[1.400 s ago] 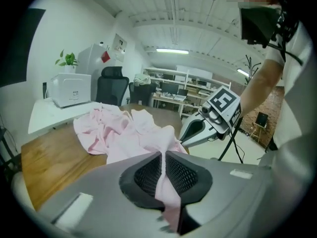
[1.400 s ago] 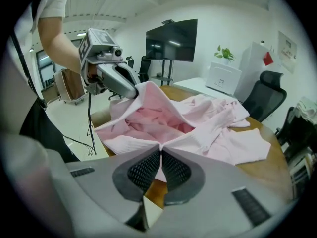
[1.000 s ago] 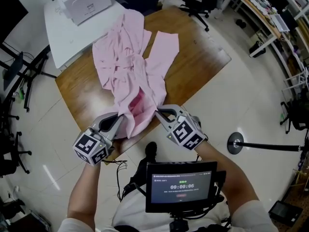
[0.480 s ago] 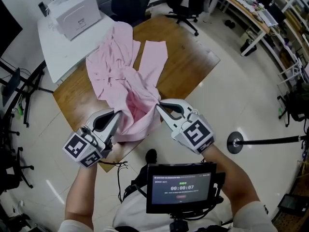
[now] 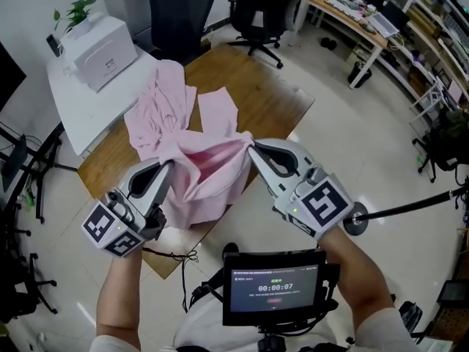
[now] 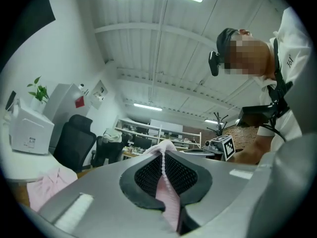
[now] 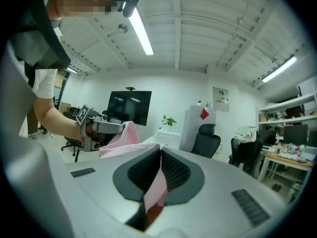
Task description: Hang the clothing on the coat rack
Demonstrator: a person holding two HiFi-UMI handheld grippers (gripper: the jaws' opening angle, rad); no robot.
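My left gripper, at the lower left of the head view, is clamped on one edge of the pink garment. The left gripper view shows the cloth pinched flat between the two dark pads, with no gap. My right gripper, just right of centre, is closed the same way on another edge, and the right gripper view shows a fold of pink fabric squeezed between its pads.

The stretch of cloth between the two grippers sags in a shallow pouch at mid-frame. The rest of the garment trails up and to the left and lies crumpled on the wooden table, which runs diagonally across the middle of the frame.

At the upper left, a white table touches the wooden one and carries a white box with a potted plant behind it. Two black office chairs stand along the top edge. A small screen on my chest rig fills the bottom centre. The round base of a barrier post sits on the tiled floor just beside my right gripper's marker cube, partly hidden by it.
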